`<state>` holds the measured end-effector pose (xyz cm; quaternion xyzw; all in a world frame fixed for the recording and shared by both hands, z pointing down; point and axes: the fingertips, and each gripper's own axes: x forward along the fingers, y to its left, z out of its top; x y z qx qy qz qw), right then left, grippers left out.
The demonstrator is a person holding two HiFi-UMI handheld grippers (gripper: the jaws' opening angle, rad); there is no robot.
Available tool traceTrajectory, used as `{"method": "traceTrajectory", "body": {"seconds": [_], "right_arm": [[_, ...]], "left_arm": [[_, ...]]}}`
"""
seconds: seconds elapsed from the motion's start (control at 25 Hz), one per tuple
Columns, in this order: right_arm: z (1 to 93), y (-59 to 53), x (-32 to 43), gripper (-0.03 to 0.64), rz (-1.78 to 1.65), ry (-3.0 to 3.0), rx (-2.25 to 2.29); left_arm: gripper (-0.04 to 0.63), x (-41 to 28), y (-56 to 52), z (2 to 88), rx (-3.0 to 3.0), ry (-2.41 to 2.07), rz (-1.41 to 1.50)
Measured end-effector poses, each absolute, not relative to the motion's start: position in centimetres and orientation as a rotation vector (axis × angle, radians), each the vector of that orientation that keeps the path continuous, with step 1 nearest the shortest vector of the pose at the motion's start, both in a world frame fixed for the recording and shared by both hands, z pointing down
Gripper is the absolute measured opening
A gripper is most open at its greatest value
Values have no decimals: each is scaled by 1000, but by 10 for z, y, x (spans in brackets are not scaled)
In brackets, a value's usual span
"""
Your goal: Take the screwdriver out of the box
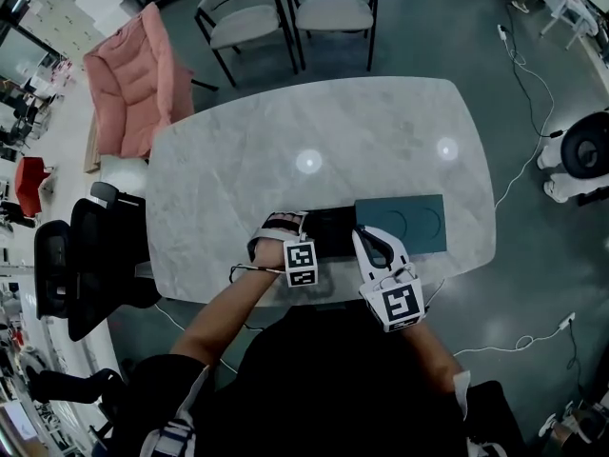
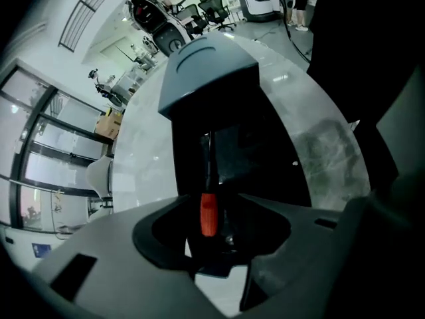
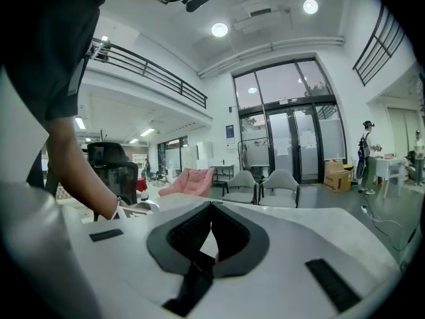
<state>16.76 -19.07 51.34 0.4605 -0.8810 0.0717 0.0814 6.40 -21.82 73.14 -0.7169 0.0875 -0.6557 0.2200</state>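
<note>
Orange shows between the left gripper's (image 2: 214, 227) jaws: it is the handle of the screwdriver (image 2: 208, 210), whose dark shaft runs away toward 12 o'clock in the left gripper view. Those jaws stand spread wide, one on either side of the handle, and neither pad can be seen pressing on it (the handle sits nearer the 9 o'clock jaw). The screwdriver lies inside the black box (image 2: 265, 155), which rests open on the marble table (image 1: 381, 131). The box's blue-grey lid (image 2: 207, 72) lies beyond it at 12 o'clock in that view, and at 3 o'clock of the box in the head view. The right gripper (image 3: 211, 206) points out across the table toward the grey chairs (image 3: 282, 183), its jaws pressed together at the tips with nothing between them. In the head view it hangs near the box's 4 o'clock corner, just beside the left gripper.
</note>
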Motion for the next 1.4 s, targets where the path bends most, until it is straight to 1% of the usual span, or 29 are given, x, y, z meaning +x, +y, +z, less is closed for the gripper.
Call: {"method": "traceTrajectory", "body": {"seconds": [0.12, 0.2, 0.28, 0.44, 0.76, 0.84, 0.92, 1.12, 1.4], "right_arm": [[510, -191, 170, 21, 150, -2679, 1355], [511, -188, 171, 21, 190, -2670, 1336], [514, -186, 171, 21, 250, -2650, 1327], [505, -189, 174, 21, 159, -2699, 1337], [510, -182, 171, 21, 285, -2651, 1309], [509, -181, 170, 21, 262, -2665, 1305], [507, -183, 168, 21, 212, -2695, 1306], [508, -180, 166, 21, 300, -2671, 1298], [506, -181, 169, 21, 282, -2666, 1313]], "left_arm": [[187, 61, -222, 738, -1955, 252, -1859], [182, 61, -223, 742, -1939, 240, -1871], [160, 61, -223, 745, -1919, 225, -1876], [129, 62, -225, 750, -1865, 212, -1888], [124, 61, -228, 755, -1861, 229, -1896], [97, 61, -229, 754, -1868, 248, -1883], [97, 62, -229, 753, -1879, 264, -1876], [95, 63, -230, 747, -1913, 306, -1842], [95, 69, -221, 715, -1967, 334, -1741]]}}
